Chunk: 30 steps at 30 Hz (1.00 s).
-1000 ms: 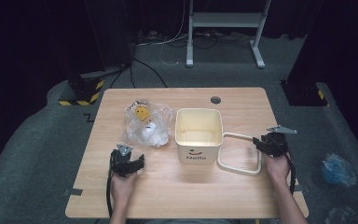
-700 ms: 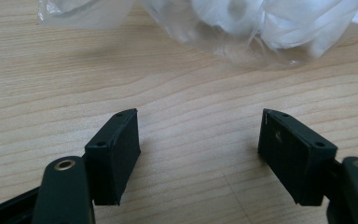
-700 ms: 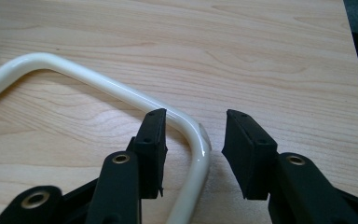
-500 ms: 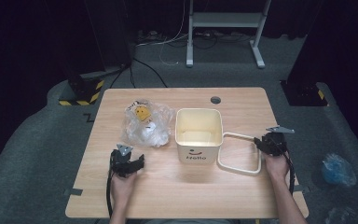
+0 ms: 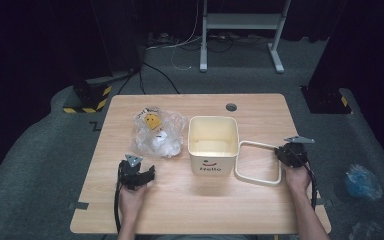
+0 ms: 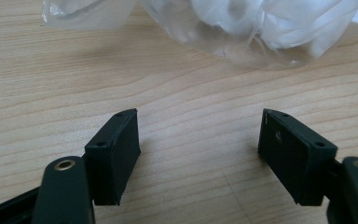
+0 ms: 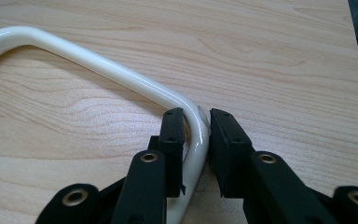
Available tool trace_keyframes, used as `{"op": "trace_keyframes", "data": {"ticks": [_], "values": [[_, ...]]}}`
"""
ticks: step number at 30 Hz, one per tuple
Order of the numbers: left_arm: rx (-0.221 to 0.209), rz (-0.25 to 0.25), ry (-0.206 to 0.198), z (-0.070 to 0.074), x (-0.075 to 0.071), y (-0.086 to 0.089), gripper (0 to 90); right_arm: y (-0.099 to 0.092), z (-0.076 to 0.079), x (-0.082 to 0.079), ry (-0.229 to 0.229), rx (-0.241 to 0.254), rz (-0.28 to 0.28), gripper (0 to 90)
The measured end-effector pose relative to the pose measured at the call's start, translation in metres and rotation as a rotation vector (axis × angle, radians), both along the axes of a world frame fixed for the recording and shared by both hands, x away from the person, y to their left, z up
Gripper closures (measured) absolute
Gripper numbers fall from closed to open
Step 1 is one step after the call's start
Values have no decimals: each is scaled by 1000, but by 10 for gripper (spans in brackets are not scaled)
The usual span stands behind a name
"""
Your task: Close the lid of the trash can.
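Observation:
A cream square bin (image 5: 211, 165) marked "Hello" stands open at the table's middle. To its right a cream square ring (image 5: 258, 181) lies flat on the wood. My right gripper (image 5: 287, 154) is at the ring's right corner. Its jaws have just been closing, and in the right gripper view both pads (image 7: 173, 135) press on the ring's bend (image 7: 98, 65), so my right gripper (image 7: 196, 114) is shut on it. My left gripper (image 5: 141, 169) rests open on the table, just short of a crumpled clear plastic bag (image 5: 156, 134). Bare wood lies between the jaws of my left gripper (image 6: 200, 123), with the bag (image 6: 242, 28) beyond them.
The wooden table (image 5: 190, 210) has a round cable hole (image 5: 231, 107) at its far edge. A blue bag (image 5: 362, 181) lies on the grey floor to the right. A yellow-and-black striped block (image 5: 87, 100) sits on the floor at the far left.
Both hands stay where they were in the high view. The bin, ring and bag have not moved.

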<state>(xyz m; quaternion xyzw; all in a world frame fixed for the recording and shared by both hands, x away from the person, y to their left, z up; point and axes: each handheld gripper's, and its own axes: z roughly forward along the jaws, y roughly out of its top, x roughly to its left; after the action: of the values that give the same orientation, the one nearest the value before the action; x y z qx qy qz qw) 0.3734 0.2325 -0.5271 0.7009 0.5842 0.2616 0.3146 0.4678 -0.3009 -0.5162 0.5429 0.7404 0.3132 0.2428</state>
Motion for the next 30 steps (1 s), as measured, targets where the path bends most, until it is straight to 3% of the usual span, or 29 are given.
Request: {"op": "trace_keyframes", "data": {"ticks": [14,30], "values": [[0,0,0,0,0,0,292,-4,1,-1,11,35,10,772],[-2,1,0,0,0,0,292,-8,18,-11,6,42,20,777]]}}
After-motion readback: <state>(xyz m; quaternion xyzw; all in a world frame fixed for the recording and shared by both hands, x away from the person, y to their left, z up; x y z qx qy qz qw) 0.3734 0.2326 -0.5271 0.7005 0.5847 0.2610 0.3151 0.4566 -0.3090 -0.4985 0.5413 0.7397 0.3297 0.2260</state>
